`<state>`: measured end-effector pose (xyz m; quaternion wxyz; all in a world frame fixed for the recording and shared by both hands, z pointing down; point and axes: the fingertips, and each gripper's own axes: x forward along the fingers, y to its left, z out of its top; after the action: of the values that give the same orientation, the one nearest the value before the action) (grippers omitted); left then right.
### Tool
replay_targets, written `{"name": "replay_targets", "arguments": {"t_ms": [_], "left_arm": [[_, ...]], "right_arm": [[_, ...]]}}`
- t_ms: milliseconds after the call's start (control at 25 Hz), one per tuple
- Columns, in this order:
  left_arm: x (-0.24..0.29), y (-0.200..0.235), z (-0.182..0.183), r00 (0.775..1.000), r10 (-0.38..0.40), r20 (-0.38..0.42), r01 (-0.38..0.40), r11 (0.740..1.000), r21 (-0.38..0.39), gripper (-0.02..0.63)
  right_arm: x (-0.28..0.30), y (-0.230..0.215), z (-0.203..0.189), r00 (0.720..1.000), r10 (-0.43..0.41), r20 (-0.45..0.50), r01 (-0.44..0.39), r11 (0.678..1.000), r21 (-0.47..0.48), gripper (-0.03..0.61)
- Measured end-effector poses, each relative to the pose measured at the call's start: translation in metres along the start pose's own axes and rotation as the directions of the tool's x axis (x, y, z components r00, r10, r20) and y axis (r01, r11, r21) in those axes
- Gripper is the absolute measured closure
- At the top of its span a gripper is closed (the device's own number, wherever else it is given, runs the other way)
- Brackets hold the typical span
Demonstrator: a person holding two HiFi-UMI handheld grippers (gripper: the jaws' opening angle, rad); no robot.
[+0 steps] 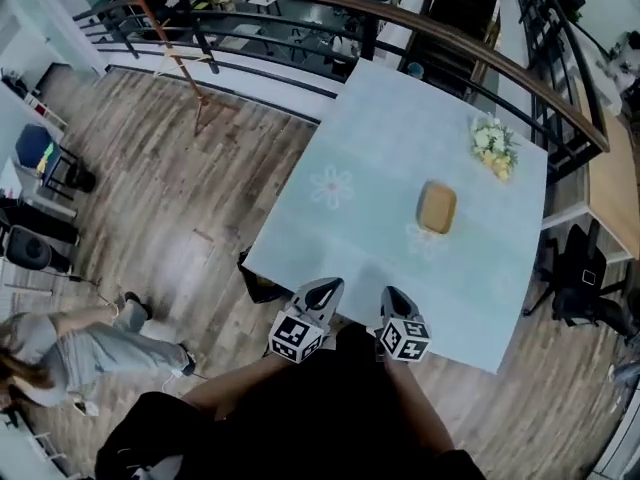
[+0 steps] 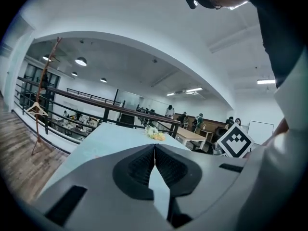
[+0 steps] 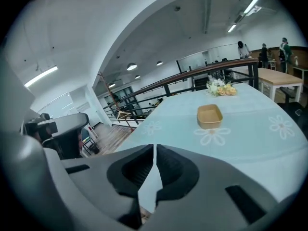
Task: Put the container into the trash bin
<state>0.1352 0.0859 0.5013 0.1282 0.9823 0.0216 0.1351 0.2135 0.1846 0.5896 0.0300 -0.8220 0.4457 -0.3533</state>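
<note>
- The container (image 1: 437, 208) is a shallow tan tray. It sits upright and looks empty, right of centre on the table (image 1: 380, 128), over a printed flower pattern.
- Flowers (image 1: 494, 146) lie beyond it toward the far right corner, apart from it.
- The right gripper (image 1: 395, 298) hangs at the table's near edge, well short of the container. Its jaws are pressed together with nothing between them.
- The left gripper (image 1: 325, 288) is just beside it at the same edge, jaws likewise together and empty.
- The step in hand looks like the reach for the container, and no part of the task is done yet.
- To do it well, spread the jaws before arriving, not over the tray.
- The right gripper is the likelier choice, since the container lies straight ahead in its view (image 3: 210, 116).
- The tray looks too wide to span. Better to take its near wall, one pad inside and one outside, and close firmly, as a thin rim may flex or slip.
- Lift it level and clear of the flowers.
- No view plainly shows the bin. A dark shape (image 1: 260, 286) under the table's near left corner may be it, but I cannot tell, so locate it before carrying.
</note>
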Motion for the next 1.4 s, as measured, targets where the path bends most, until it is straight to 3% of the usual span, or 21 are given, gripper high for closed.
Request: {"name": "replay_targets", "arguments": {"t_ms": [160, 560, 720, 920, 1080, 1400], "left_arm": [[0.053, -0.013, 0.005, 1.000, -0.016, -0.022, 0.016, 1.000, 0.008, 0.598], [0.163, -0.054, -0.005, 0.998, -0.032, -0.058, 0.031, 0.999, -0.019, 0.598], [0.184, -0.048, 0.003, 0.999, -0.013, -0.035, 0.013, 1.000, -0.002, 0.598], [0.210, -0.046, 0.005, 0.996, -0.050, -0.075, 0.050, 0.999, -0.012, 0.598], [0.224, -0.051, 0.005, 0.994, -0.066, -0.088, 0.064, 0.998, -0.025, 0.598], [0.237, -0.054, -0.016, 0.990, -0.049, -0.135, 0.043, 0.998, -0.050, 0.598]], "right_arm": [[0.000, -0.052, 0.013, 1.000, -0.029, 0.008, 0.029, 0.998, 0.047, 0.535], [0.019, -0.172, 0.047, 0.993, -0.119, -0.008, 0.119, 0.991, 0.059, 0.534], [0.040, -0.212, 0.060, 0.987, -0.158, -0.013, 0.159, 0.984, 0.079, 0.532], [0.069, -0.249, 0.083, 0.977, -0.212, -0.014, 0.212, 0.971, 0.107, 0.531], [0.098, -0.271, 0.091, 0.977, -0.208, -0.052, 0.213, 0.968, 0.132, 0.477], [0.149, -0.303, 0.086, 0.975, -0.195, -0.111, 0.208, 0.971, 0.119, 0.476]]}}
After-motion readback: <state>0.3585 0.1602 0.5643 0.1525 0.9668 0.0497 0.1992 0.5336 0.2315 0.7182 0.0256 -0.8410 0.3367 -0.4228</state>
